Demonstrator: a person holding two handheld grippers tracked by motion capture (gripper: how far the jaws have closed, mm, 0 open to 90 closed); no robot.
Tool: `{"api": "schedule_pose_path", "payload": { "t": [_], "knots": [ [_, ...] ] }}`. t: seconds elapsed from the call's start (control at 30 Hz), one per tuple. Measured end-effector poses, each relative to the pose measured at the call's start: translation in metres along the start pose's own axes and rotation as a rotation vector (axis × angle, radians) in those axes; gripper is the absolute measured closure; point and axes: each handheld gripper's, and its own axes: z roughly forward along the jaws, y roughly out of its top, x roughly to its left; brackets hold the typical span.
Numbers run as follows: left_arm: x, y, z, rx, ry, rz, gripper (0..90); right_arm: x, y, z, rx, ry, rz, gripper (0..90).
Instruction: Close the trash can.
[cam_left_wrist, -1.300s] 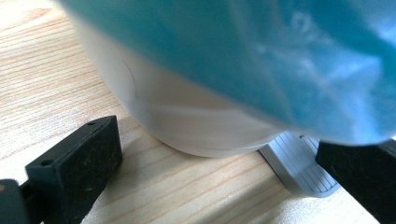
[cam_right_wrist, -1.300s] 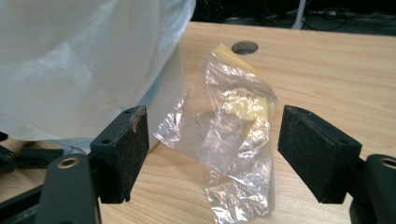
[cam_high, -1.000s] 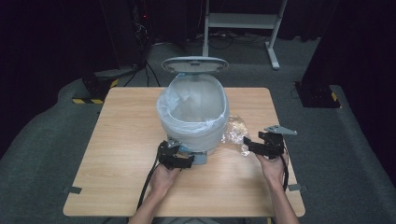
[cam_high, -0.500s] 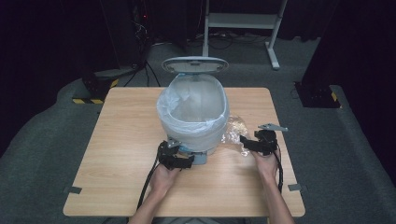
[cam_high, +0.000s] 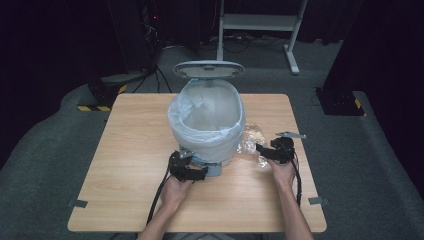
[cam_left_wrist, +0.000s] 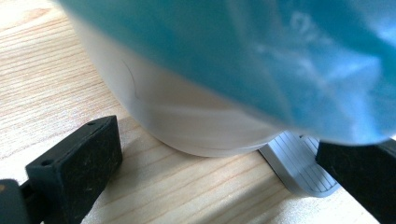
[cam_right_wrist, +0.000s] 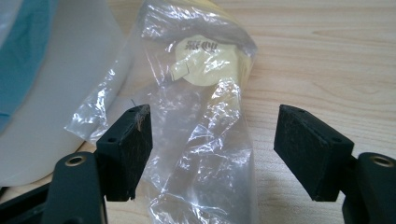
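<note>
Your right gripper (cam_high: 263, 151) sits low near the right edge of the surface (cam_high: 125, 165), jaws spread wide w/ a crinkled clear plastic bag (cam_high: 251, 141) lying between them. In the right gripper view the bag (cam_right_wrist: 205, 140) runs up the middle of the frame, a pale yellow round item w/ printed characters inside its far end; the left pad (cam_right_wrist: 135, 144) is at the bag's edge, whether touching can't be told, while the right one stands apart from the film. Nothing is pinched.

The bag rests flat on the wood, just beside the right flank of the white pedal bin (cam_high: 207, 125), which stands at the centre of the surface w/ its lid (cam_high: 208, 69) tipped up at the back & a light blue liner (cam_high: 200, 107) folded over the rim.

Your left gripper (cam_high: 197, 172) is at the bin's front base, toward the near edge. In the left gripper view its jaws are open, one either side of the bin's rounded foot (cam_left_wrist: 201, 126), w/ the grey ribbed pedal (cam_left_wrist: 299, 163) just beside the right jaw; contact w/ the pedal can't be told.
</note>
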Motion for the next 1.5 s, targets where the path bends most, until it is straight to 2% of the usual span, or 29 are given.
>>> {"api": "schedule_pose_path", "payload": {
  "t": [0.13,0.23,0.27,0.33,0.63,0.67,0.7,0.73,0.77,0.8,0.87,0.9,1.07,1.27,1.5],
  "knots": [
    [0.0,0.0,0.0,0.0,0.0,0.0,0.3,0.003,0.005,0.004,0.007,-0.002,-0.014,27.9],
    [0.0,0.0,0.0,-0.001,0.0,-0.001,0.3,0.004,0.007,0.008,0.011,-0.003,-0.028,31.8],
    [0.0,0.0,0.0,0.001,0.0,0.0,0.3,0.002,0.005,0.012,0.041,0.007,-0.016,33.6],
    [0.0,0.0,0.0,0.001,0.0,0.0,0.3,0.0,0.003,0.014,0.051,0.006,-0.017,35.2],
    [0.0,0.0,0.0,0.0,0.0,-0.001,0.3,0.0,0.001,0.018,0.102,0.005,-0.041,60.6],
    [0.0,0.0,0.0,0.001,-0.001,0.0,0.3,0.001,0.0,0.018,0.108,-0.002,-0.04,66.7],
    [0.0,0.0,0.0,0.001,0.0,0.0,0.3,0.001,0.0,0.018,0.108,-0.002,-0.04,66.7],
    [0.0,0.0,0.0,0.0,0.0,0.0,0.3,0.001,0.0,0.018,0.109,0.004,-0.04,72.5],
    [0.0,0.0,0.0,0.001,-0.001,0.0,0.3,0.001,0.0,0.018,0.109,0.004,-0.04,72.5],
    [0.0,0.0,0.0,0.001,-0.001,0.0,0.3,0.001,0.001,0.017,0.111,0.007,-0.042,77.7],
    [0.0,0.0,0.0,0.001,-0.001,0.0,0.3,0.002,0.001,0.016,0.114,0.011,-0.038,79.6],
    [0.0,0.0,0.0,0.001,-0.001,0.0,0.2,0.002,0.001,0.015,0.111,0.015,-0.046,83.8],
    [0.0,0.0,0.0,0.0,0.0,0.0,0.2,0.003,0.002,0.012,0.101,0.029,-0.052,88.0],
    [0.0,0.0,0.0,-0.001,0.001,0.0,0.2,0.005,0.005,0.002,0.086,0.042,-0.059,88.8],
    [0.0,0.0,0.0,0.001,0.0,0.0,0.3,0.007,0.009,-0.013,0.063,0.045,-0.094,89.4]
  ]
}}
